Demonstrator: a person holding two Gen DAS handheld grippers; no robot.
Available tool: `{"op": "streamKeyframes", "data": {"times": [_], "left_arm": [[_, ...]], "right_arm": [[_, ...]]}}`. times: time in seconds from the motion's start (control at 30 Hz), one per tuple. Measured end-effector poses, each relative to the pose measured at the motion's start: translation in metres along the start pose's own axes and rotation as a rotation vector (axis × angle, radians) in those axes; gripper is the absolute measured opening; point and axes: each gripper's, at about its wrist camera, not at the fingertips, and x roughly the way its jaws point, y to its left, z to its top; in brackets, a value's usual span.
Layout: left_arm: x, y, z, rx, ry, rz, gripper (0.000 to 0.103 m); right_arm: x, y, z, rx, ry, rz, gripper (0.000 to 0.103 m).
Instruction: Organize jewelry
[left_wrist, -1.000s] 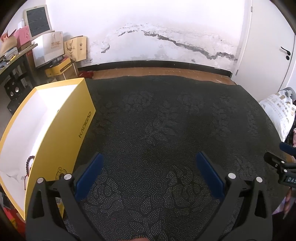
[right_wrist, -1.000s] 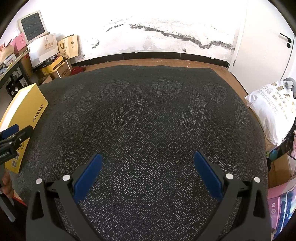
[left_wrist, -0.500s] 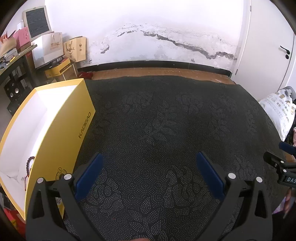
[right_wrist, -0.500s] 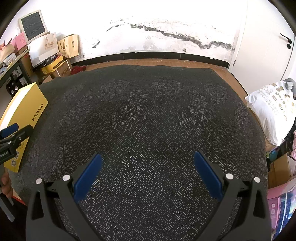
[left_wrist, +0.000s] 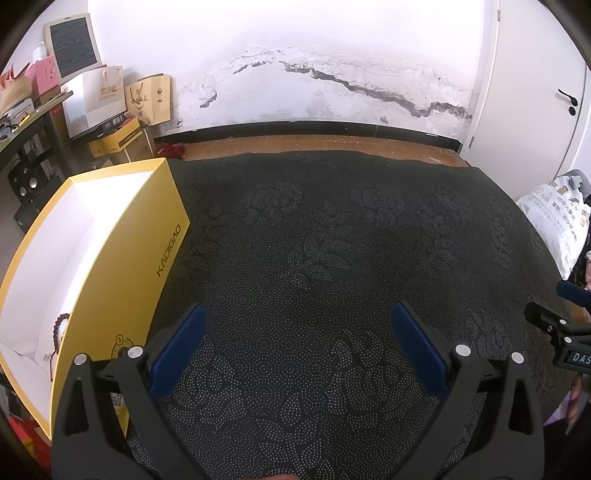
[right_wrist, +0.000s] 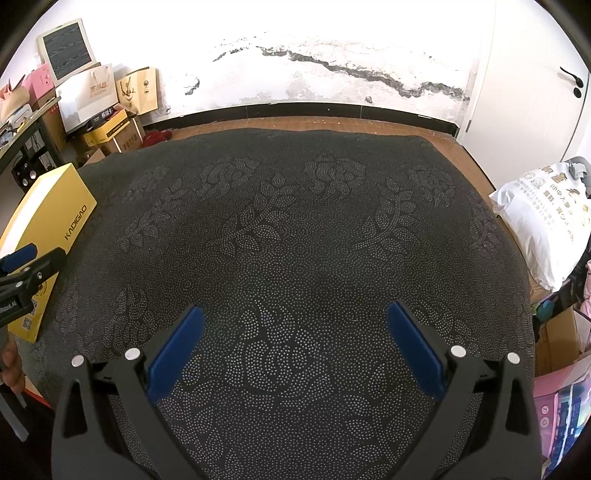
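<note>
Yellow box (left_wrist: 122, 258): "KADIGAO" printed in dark letters along its long side, readable in both wrist views; a round emblem and a QR code sit lower on the same side, too small to read. Right gripper (left_wrist: 569, 332), seen at the edge of the left wrist view: white label reading "DAS", cut off by the frame. Left gripper (right_wrist: 22, 280), seen in the right wrist view: label reading "Robot.AI", its start cut off. White sack (right_wrist: 543, 229) at right: coloured printed characters, not legible. White paper bag (left_wrist: 98, 99) and brown paper bag (left_wrist: 149, 98) by the wall: printed characters and logos, too blurred to read.
</note>
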Motion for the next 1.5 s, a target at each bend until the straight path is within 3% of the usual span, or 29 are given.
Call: {"op": "streamKeyframes", "data": {"times": [1.5], "left_arm": [[-0.0013,-0.001,-0.0013,0.008,0.004,-0.001,0.098]], "right_arm": [[0.0019,0.0008,0.0,-0.012,0.006,0.003,0.096]]}}
